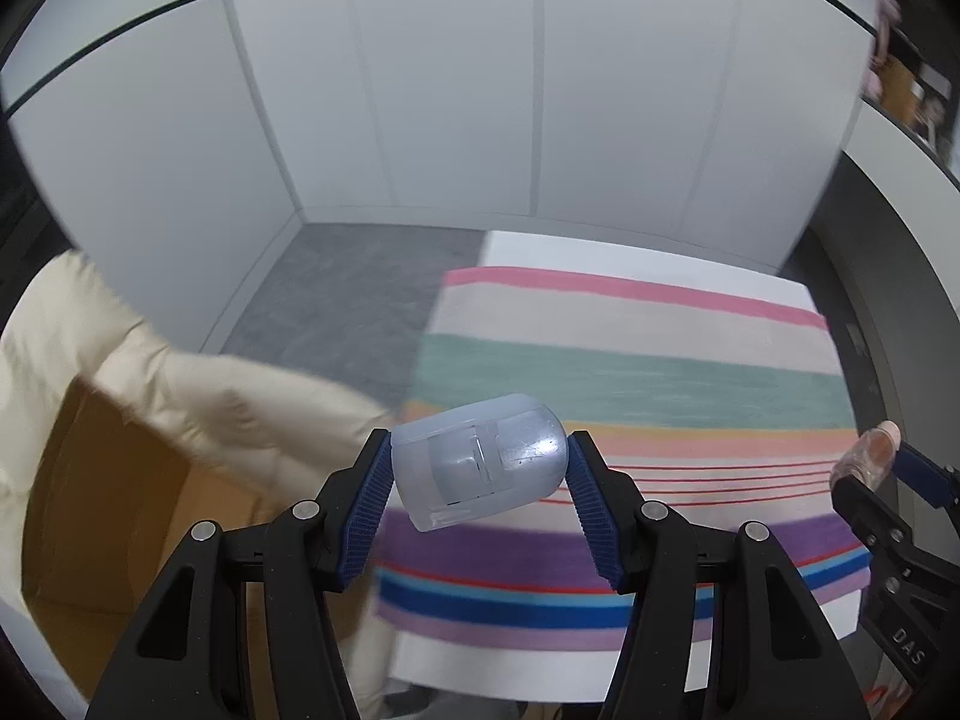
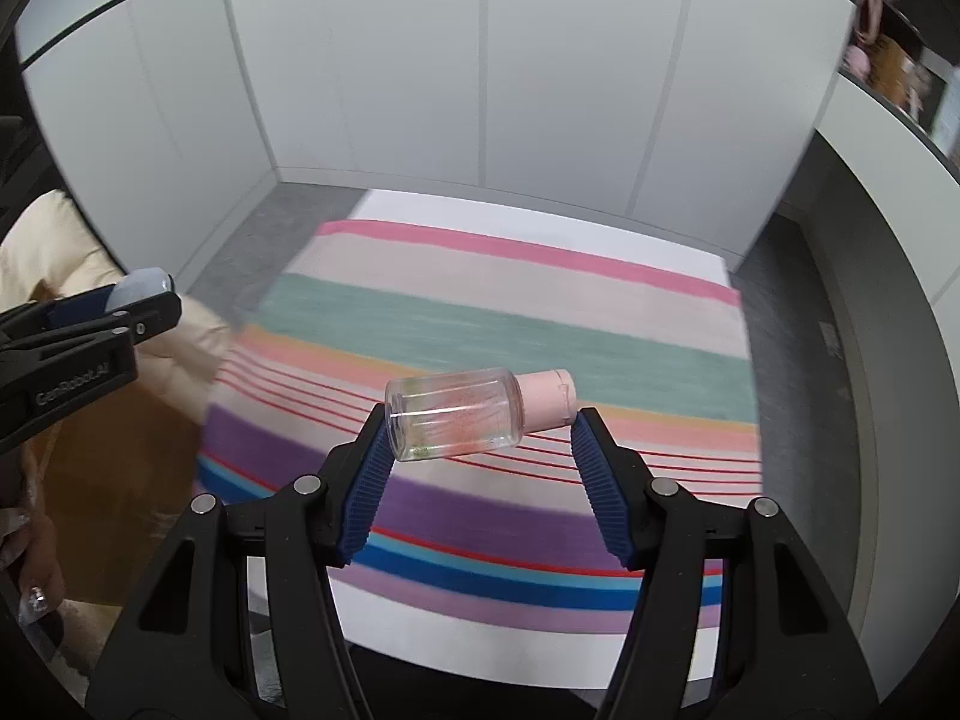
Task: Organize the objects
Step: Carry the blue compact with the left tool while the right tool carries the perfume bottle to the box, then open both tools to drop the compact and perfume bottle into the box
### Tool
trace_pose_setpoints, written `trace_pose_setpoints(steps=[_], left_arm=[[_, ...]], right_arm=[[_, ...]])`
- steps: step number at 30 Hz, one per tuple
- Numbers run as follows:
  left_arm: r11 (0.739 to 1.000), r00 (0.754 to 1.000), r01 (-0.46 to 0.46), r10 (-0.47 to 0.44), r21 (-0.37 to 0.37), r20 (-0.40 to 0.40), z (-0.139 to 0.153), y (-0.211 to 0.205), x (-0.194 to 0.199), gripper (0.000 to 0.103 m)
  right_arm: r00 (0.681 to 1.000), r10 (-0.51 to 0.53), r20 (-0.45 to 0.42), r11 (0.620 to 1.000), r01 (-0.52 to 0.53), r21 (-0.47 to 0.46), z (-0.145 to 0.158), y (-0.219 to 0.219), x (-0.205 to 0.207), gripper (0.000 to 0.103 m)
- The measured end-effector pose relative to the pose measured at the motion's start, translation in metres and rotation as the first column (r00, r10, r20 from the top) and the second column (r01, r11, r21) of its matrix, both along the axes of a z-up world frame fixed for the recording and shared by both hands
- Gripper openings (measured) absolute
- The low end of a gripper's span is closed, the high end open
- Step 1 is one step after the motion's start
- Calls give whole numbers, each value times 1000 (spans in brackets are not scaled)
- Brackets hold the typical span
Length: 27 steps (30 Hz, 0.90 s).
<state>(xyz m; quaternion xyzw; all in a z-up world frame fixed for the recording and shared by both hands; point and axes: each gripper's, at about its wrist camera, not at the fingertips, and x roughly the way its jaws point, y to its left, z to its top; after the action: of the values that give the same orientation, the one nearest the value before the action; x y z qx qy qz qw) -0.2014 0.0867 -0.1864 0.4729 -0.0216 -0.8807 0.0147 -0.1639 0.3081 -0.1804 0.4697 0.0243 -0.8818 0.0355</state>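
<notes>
The striped cloth (image 2: 480,324) is spreading across the white table (image 2: 540,654) below both tools, and off to the left a brown cardboard box (image 1: 108,510) is sitting with a cream padded cloth (image 1: 198,378) draped over its edge, looking like the place things are going. The left gripper (image 1: 478,459) is carrying a frosted bluish plastic case (image 1: 480,459) above the cloth's left edge, lying crosswise with a blue pad pressing each end, so the jaws are standing fairly wide and closed only as far as the case allows. It is looking light and stiff, but that smooth rounded shell is looking slippery, so I'd say the flatter end faces are the surer hold. The right gripper (image 2: 478,420) is lifting a small clear bottle (image 2: 456,414) with a pink cap (image 2: 547,399), also crosswise above the middle stripes; one pad is bearing on the base, the other is sitting at the cap, though contact there is hard to confirm. It appears nearly empty and light, rigid plastic by the look, and likely to roll or pivot, so gripping across the barrel would probably be steadier.
</notes>
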Motion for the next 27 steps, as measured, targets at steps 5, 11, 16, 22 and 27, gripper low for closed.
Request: trace_pose_setpoints(steps=[5, 11, 16, 22, 27], left_arm=[[990, 990, -139, 139, 12, -6, 7, -82, 18, 59], [962, 962, -272, 272, 4, -3, 9, -176, 49, 59], [918, 918, -396, 396, 14, 20, 8, -251, 75, 59], [867, 866, -498, 497, 4, 47, 2, -305, 98, 59], [873, 871, -486, 481, 39, 100, -5, -312, 90, 65]], right_arm=[[995, 104, -11, 994, -103, 18, 7, -71, 0, 62], [969, 245, -15, 970, -244, 16, 9, -170, 1, 62], [925, 381, -3, 925, -381, 5, 3, -260, 13, 62], [866, 500, 20, 866, -500, 2, -14, -341, 34, 62], [828, 557, 61, 830, -557, -18, -25, -370, 45, 83]])
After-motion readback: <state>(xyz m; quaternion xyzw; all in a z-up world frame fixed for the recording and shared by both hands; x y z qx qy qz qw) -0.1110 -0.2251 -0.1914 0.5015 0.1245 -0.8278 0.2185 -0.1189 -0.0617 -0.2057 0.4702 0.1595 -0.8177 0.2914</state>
